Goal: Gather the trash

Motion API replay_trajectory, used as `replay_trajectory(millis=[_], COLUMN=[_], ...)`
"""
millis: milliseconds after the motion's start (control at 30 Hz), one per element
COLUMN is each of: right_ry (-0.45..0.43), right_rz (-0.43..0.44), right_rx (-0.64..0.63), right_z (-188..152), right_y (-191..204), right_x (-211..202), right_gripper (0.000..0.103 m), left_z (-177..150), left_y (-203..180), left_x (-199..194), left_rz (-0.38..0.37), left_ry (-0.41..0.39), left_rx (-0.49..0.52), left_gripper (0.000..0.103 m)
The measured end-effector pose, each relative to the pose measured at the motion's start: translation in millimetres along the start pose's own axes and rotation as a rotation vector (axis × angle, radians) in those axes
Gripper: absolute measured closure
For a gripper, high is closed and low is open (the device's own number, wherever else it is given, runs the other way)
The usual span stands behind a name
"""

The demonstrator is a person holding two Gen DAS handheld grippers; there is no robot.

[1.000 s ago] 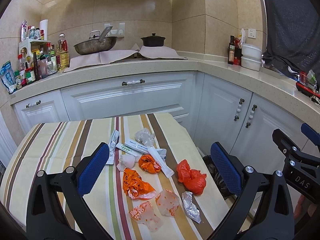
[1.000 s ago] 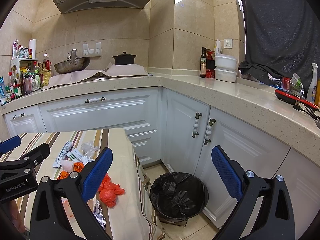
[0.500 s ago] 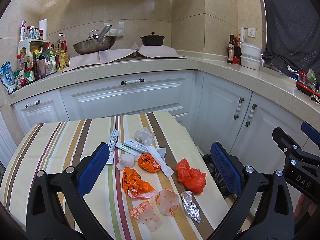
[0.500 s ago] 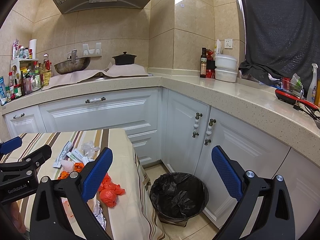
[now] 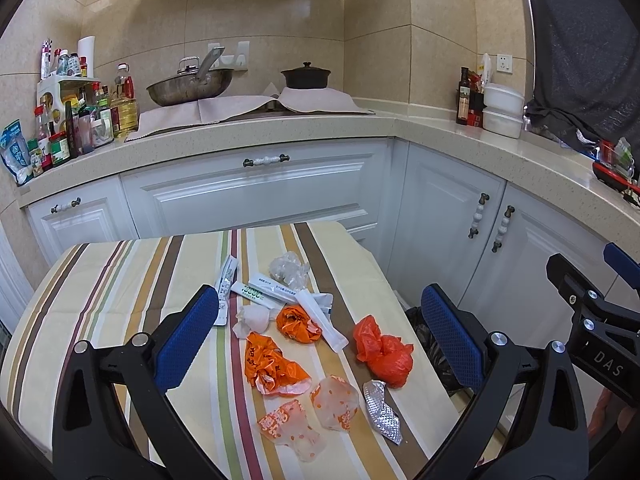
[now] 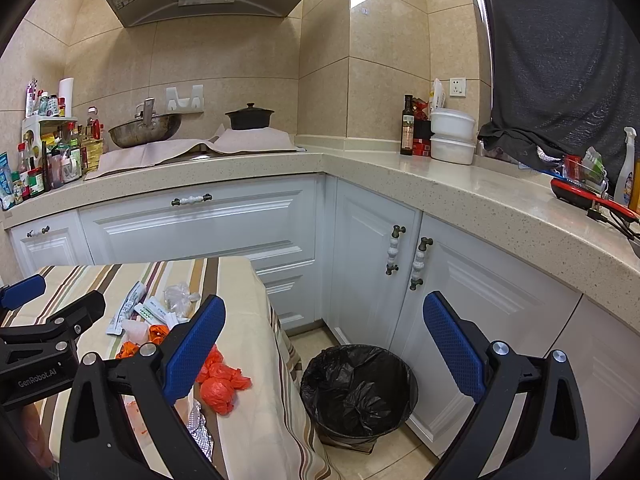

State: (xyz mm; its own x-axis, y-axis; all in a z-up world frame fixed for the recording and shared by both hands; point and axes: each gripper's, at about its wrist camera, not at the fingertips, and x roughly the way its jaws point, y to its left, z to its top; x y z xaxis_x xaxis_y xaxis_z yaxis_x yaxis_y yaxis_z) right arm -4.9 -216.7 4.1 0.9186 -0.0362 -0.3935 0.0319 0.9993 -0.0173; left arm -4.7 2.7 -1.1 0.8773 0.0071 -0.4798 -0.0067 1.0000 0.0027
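Trash was found scattered across the striped tablecloth (image 5: 120,280), in the lower centre of the left wrist view: a red bag (image 5: 384,354), 2 orange wrappers (image 5: 272,364) and (image 5: 298,322), 2 translucent spotted wrappers (image 5: 334,400) and (image 5: 288,430), a foil blister strip (image 5: 382,410), white sachets (image 5: 280,292) and a clear crumpled film (image 5: 289,270). None of it was held.

The left gripper (image 5: 316,344) was recorded above the pile with jaws spread wide and nothing between them. The right gripper (image 6: 320,356) was likewise wide and empty, aimed at the black-lined bin (image 6: 358,392) in the lower centre of its view, on the floor just beside the table edge.

Risks were judged as follows. Thin film and foil lie flat on cloth, so a closing jaw could pinch the tablecloth with them and drag the other pieces. Light wrappers could slip from the pads during the carry to the bin. The red bag and the foil strip lay near the table's right edge and could be knocked to the floor. Both grippers were close together, so contact between them was considered possible.
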Motion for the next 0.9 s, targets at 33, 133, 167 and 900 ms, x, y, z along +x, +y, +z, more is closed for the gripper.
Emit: replay_trajectory(millis=[33, 133, 167, 900], right_ry=[0.0, 0.0, 0.0, 0.0], right_rz=[0.001, 0.0, 0.0, 0.0], right_rx=[0.001, 0.001, 0.001, 0.001], right_z=[-0.1, 0.0, 0.0, 0.7], right_y=[-0.2, 0.1, 0.1, 0.1], right_x=[0.2, 0.0, 0.0, -0.6], right_gripper=[0.006, 0.006, 0.006, 0.006], left_z=[0.2, 0.2, -0.1, -10.9], left_y=[0.1, 0.1, 0.2, -1.4], left_x=[0.0, 0.1, 0.0, 7.6], left_rz=[0.0, 0.0, 0.0, -0.003], left_ry=[0.001, 0.001, 0.002, 0.009], left_rx=[0.001, 0.0, 0.0, 0.001], left_gripper=[0.004, 0.004, 0.004, 0.004])
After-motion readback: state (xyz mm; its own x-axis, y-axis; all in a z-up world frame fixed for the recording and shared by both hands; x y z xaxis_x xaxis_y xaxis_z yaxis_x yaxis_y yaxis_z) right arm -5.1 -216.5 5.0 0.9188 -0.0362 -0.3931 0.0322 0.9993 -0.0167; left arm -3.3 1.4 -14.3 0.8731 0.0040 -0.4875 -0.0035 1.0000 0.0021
